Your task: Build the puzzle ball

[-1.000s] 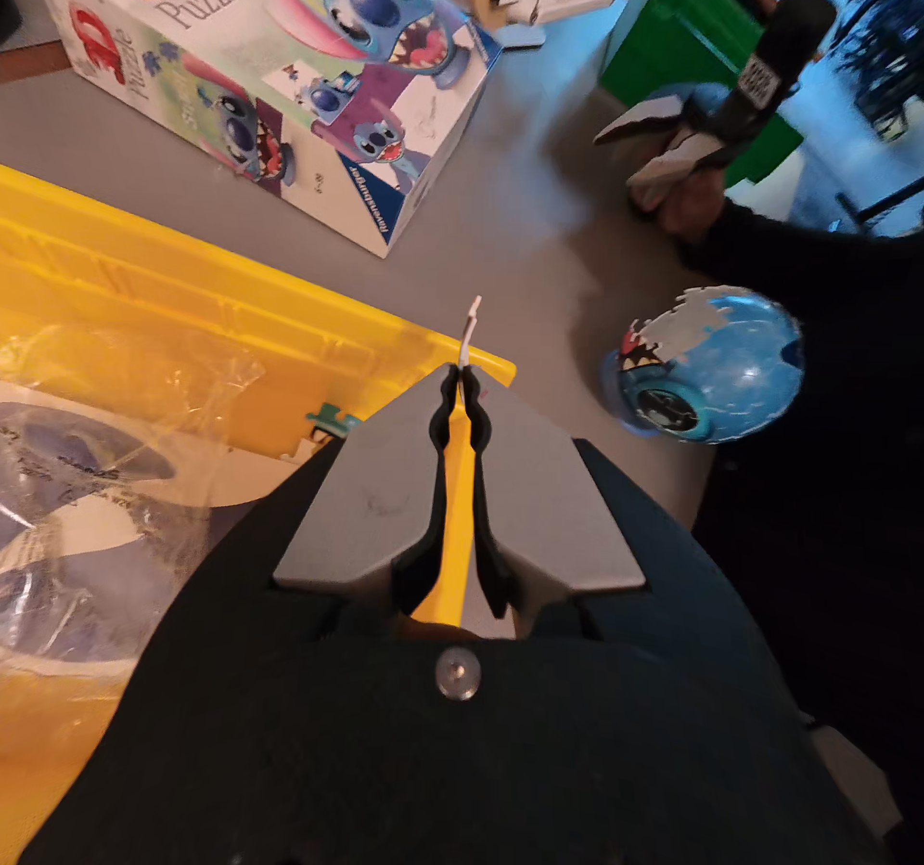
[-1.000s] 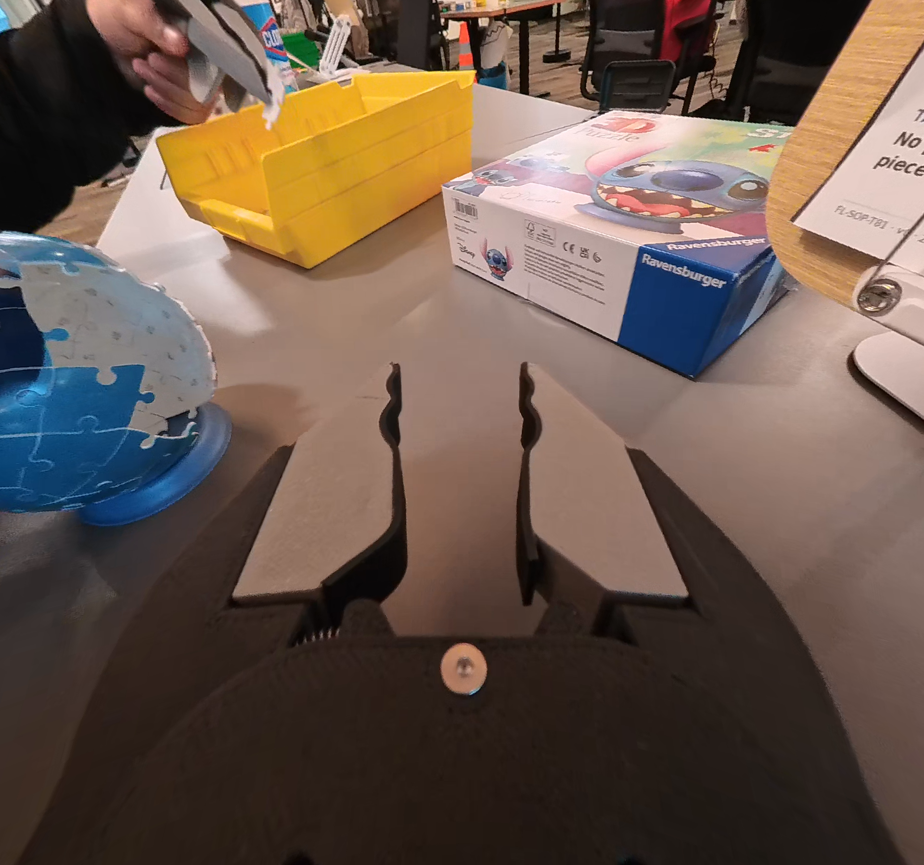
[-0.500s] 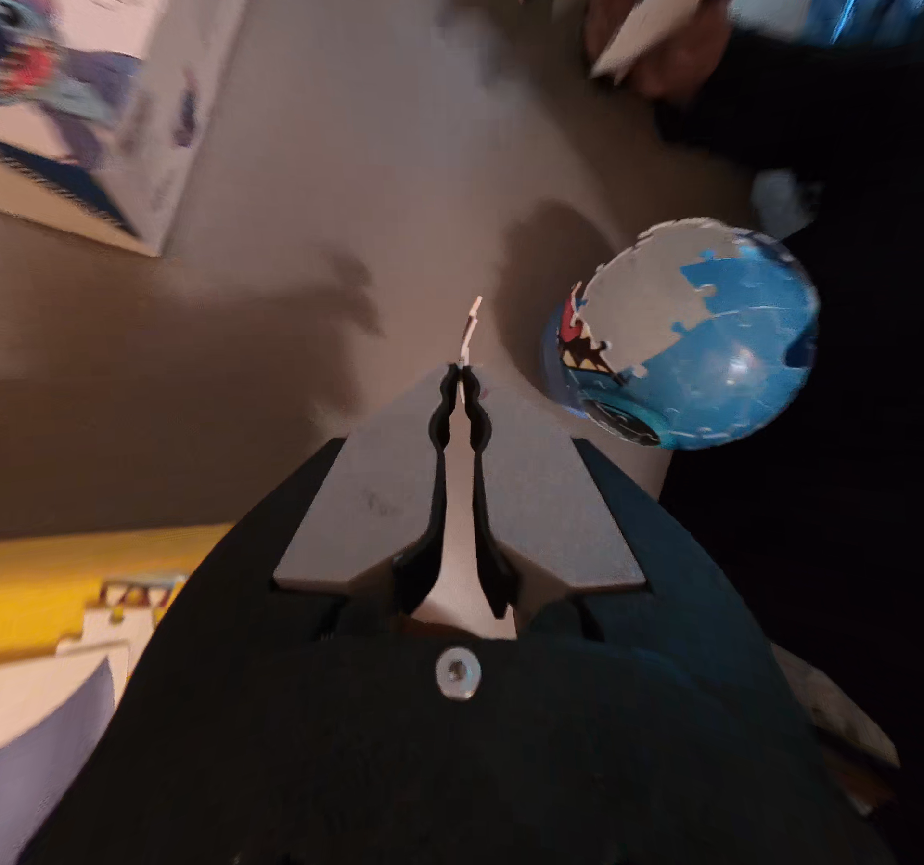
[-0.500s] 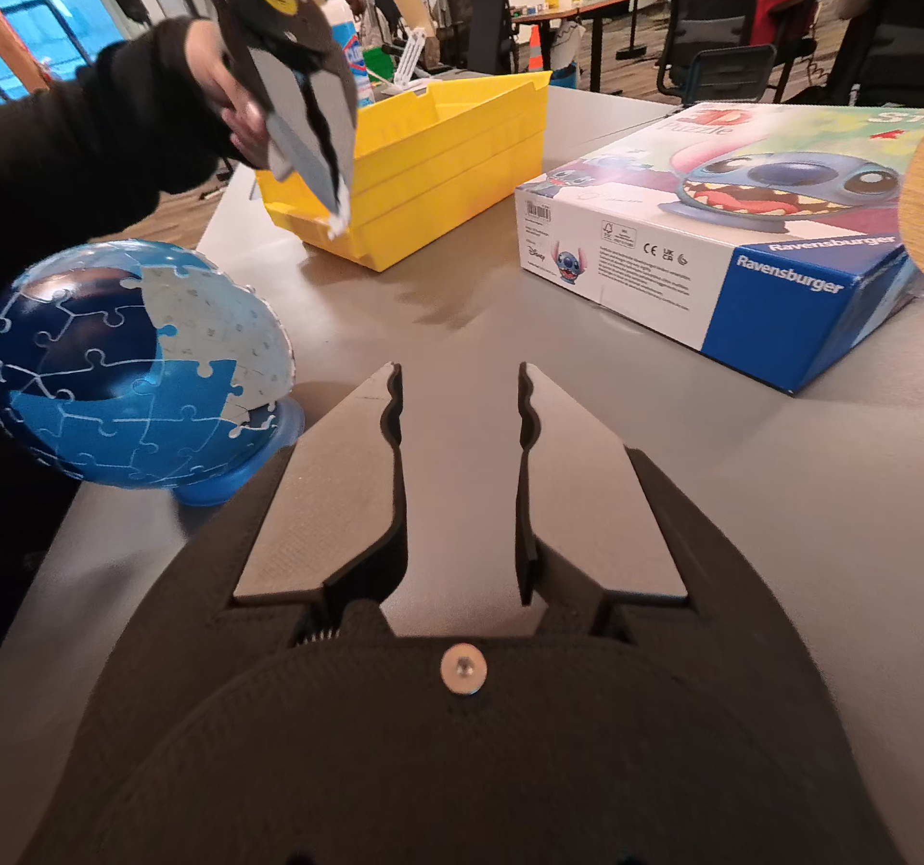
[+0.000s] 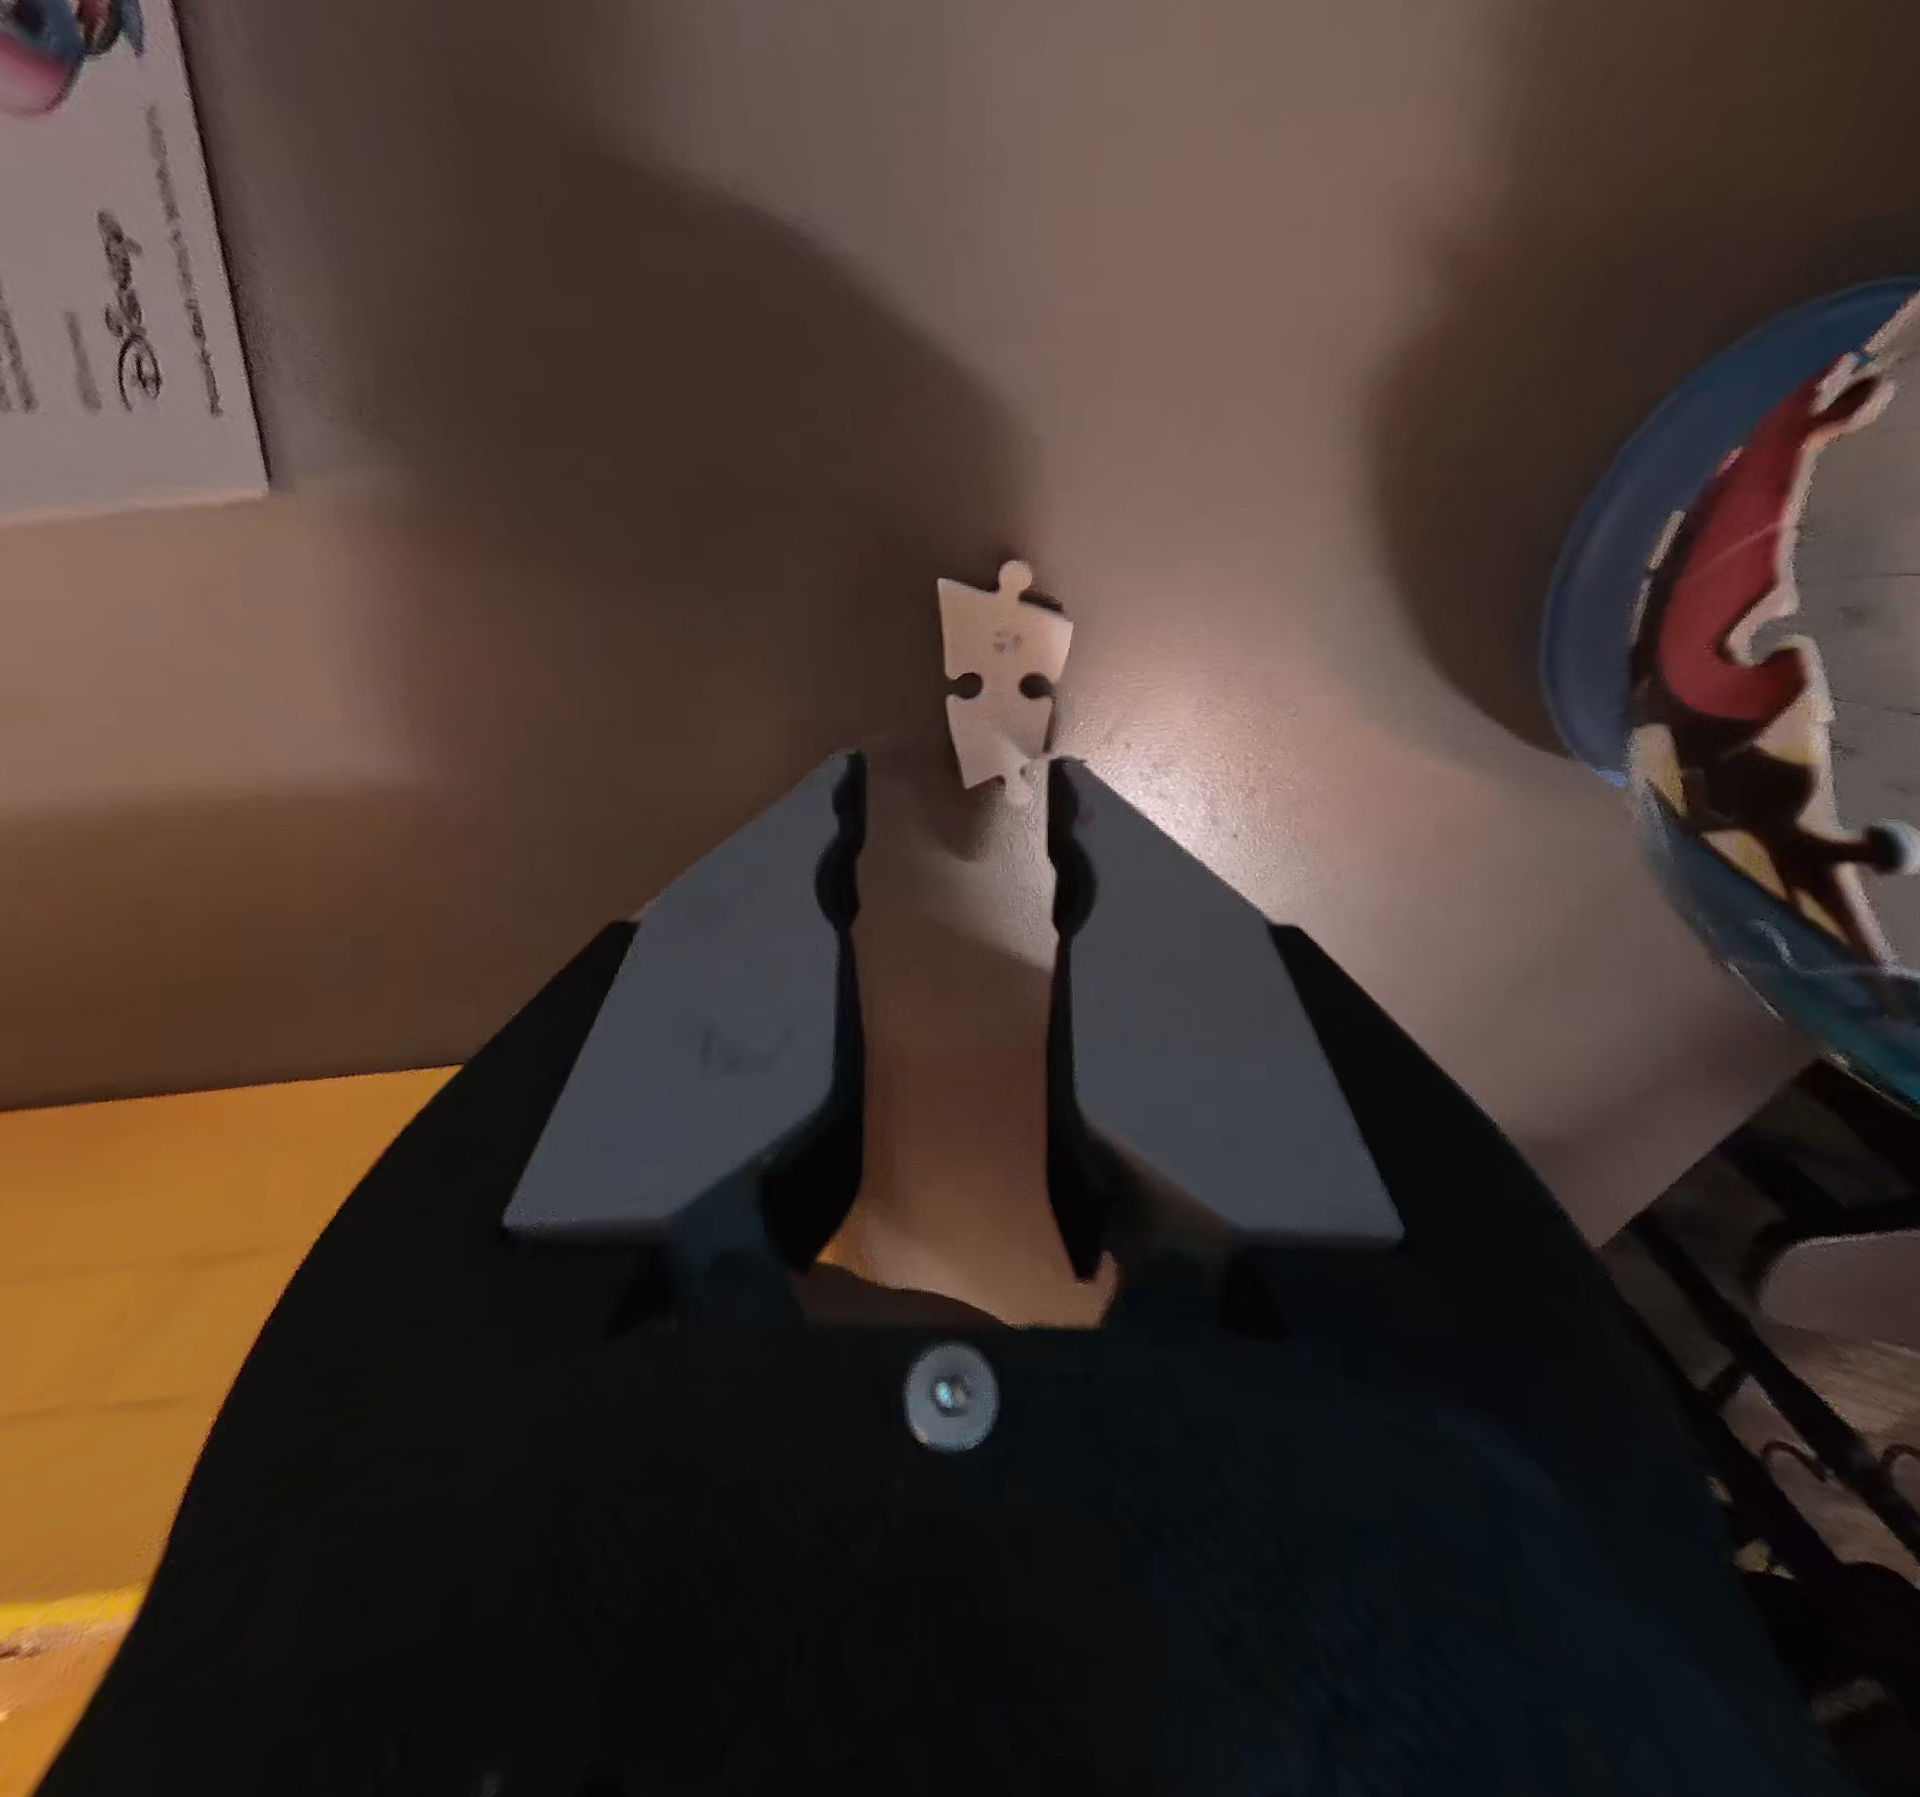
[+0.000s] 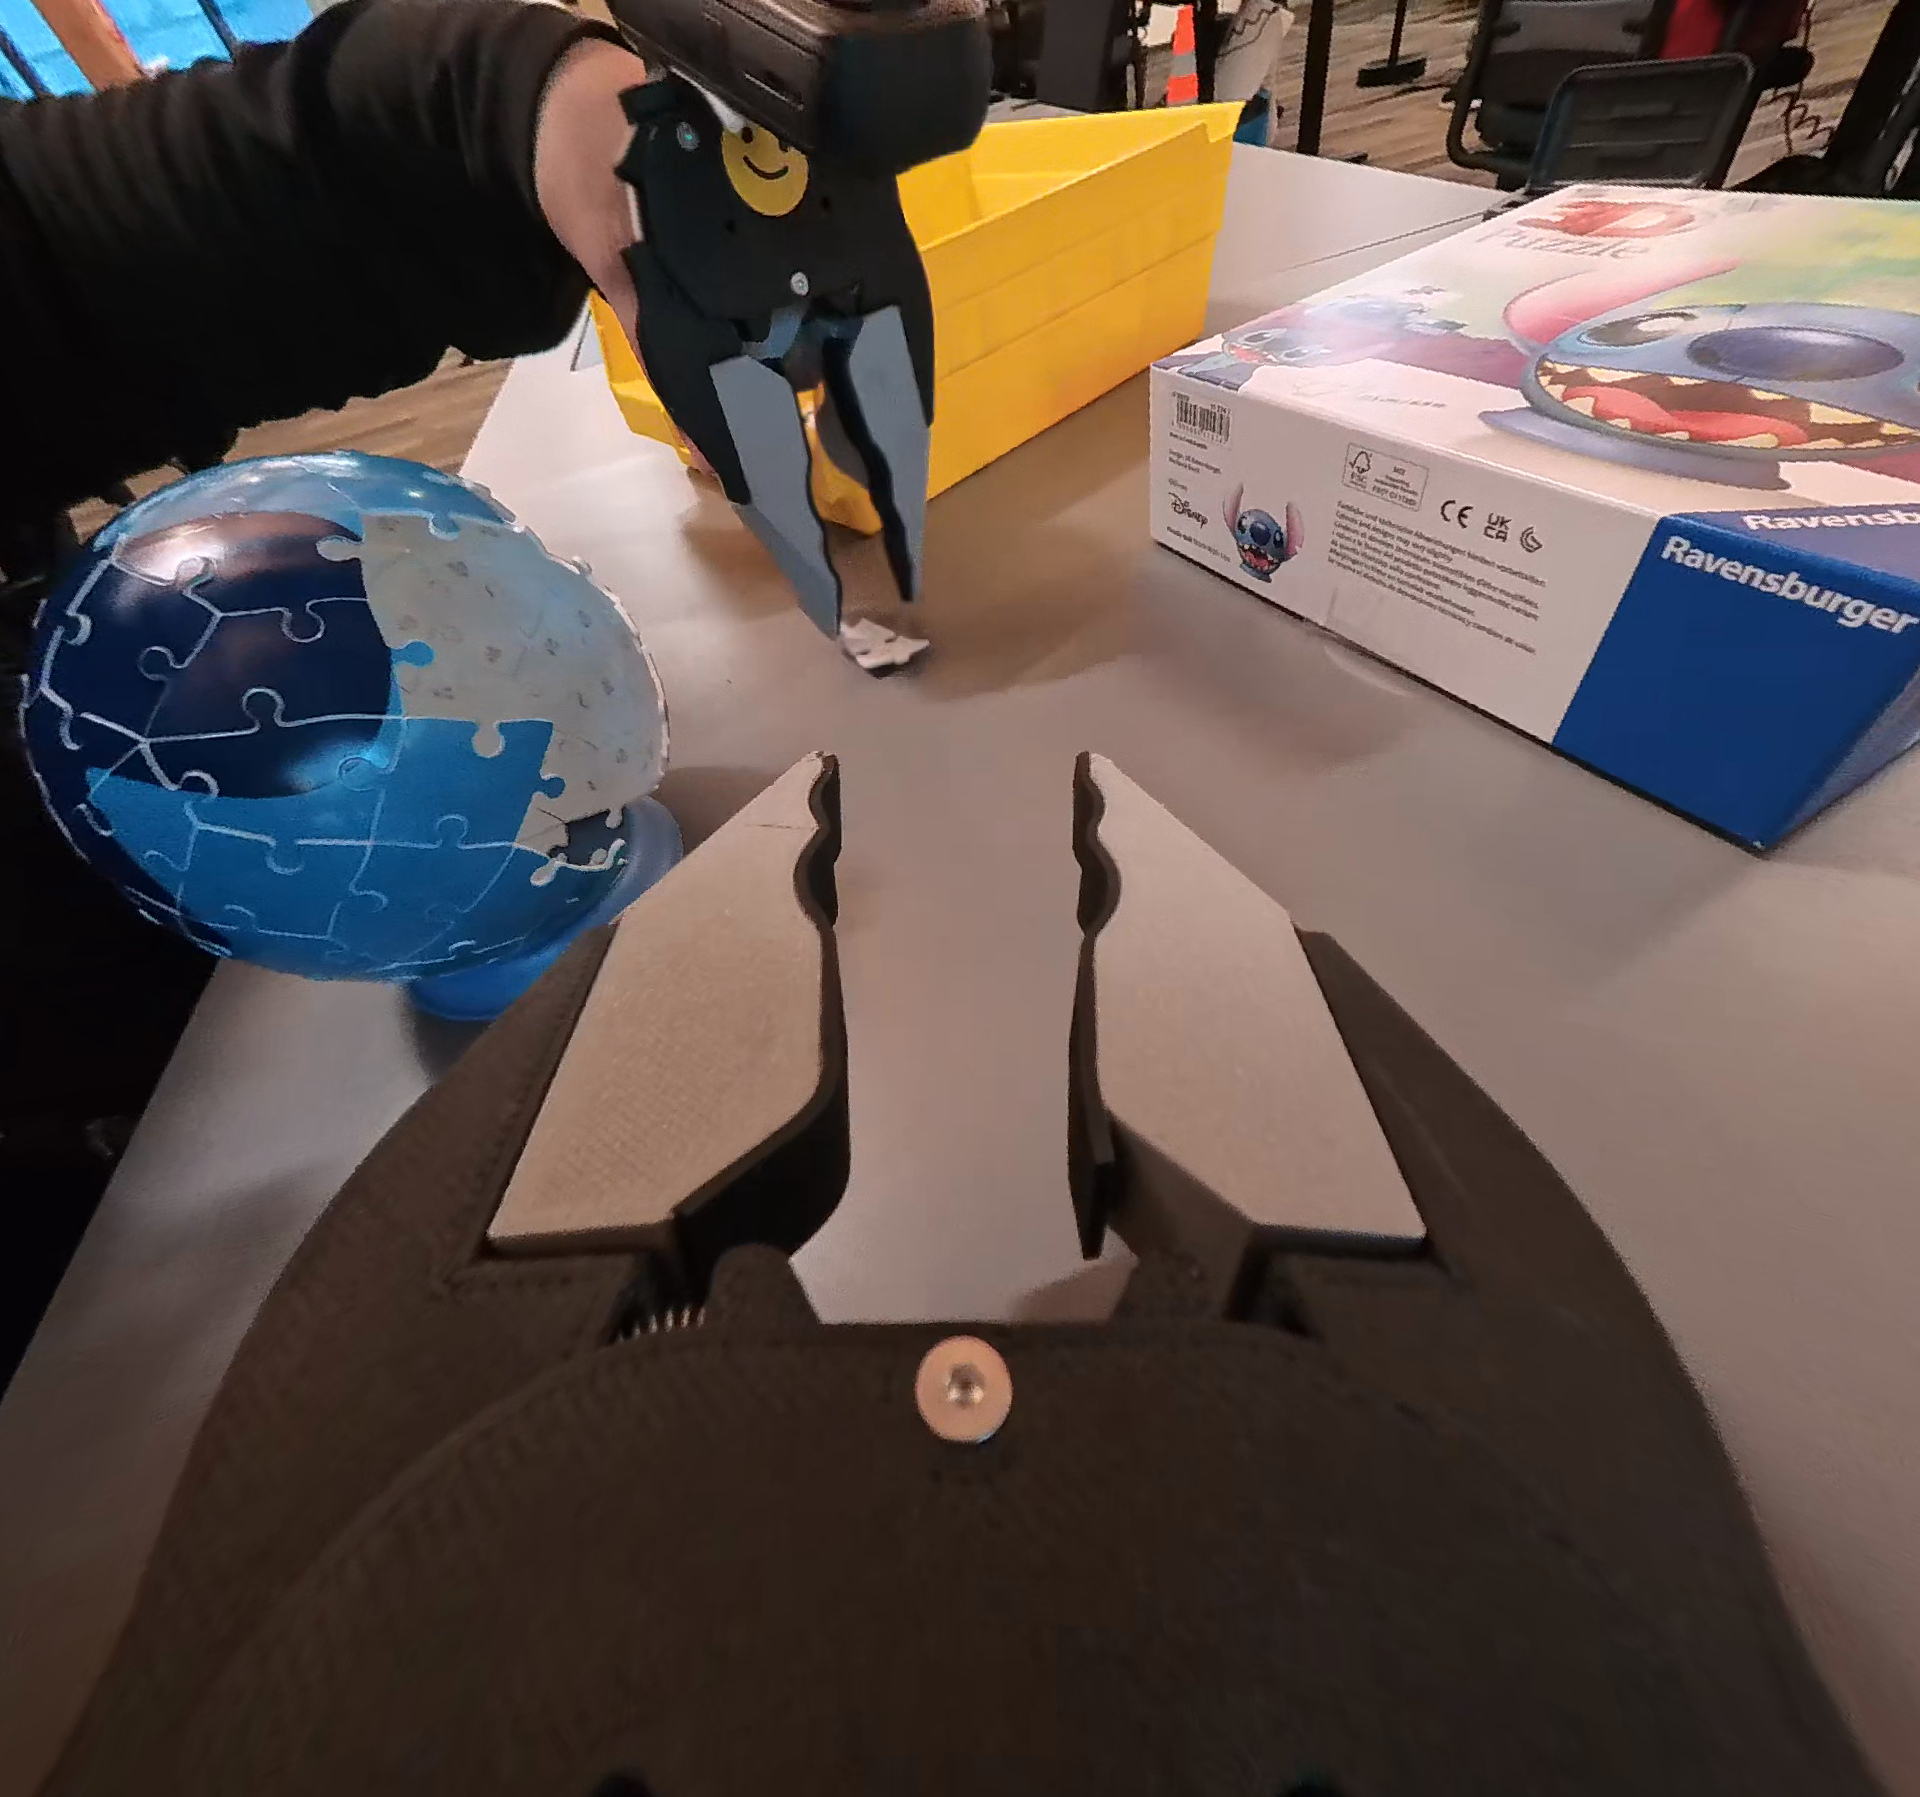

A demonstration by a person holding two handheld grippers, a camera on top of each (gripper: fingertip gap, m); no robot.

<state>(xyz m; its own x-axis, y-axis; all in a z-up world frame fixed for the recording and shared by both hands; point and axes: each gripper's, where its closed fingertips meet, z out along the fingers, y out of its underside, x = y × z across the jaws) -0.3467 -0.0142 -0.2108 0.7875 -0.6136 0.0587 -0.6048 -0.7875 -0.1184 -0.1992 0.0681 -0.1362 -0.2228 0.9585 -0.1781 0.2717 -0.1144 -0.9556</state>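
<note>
One grey bench (image 6: 1299,760) carries everything here, and its near corner edge runs just under the puzzle ball. One printed cardboard puzzle box (image 6: 1558,500) lies flat to the right of the ball, well apart from it, and one yellow plastic bin (image 6: 1070,272) sits beyond the ball toward the far side. Between ball, box and bin lies a broad bare stretch of bench.

The one blue, partly built puzzle ball (image 6: 312,719) stands on its blue round base at the bench's left corner, close to the edge; a pale patch of pieces shows grey backs and a gap in the shell faces the box.

There are two tongs. The left tongs (image 6: 868,604), held by a hand in a black sleeve, point steeply down just beyond the ball, fingers parted a little and gripping nothing. One small pale puzzle piece (image 5: 1003,677) lies flat on the bench right at their tips (image 5: 956,771), between ball and bin. The right tongs (image 6: 956,776) hover low beside the ball, moderately spread, empty.
</note>
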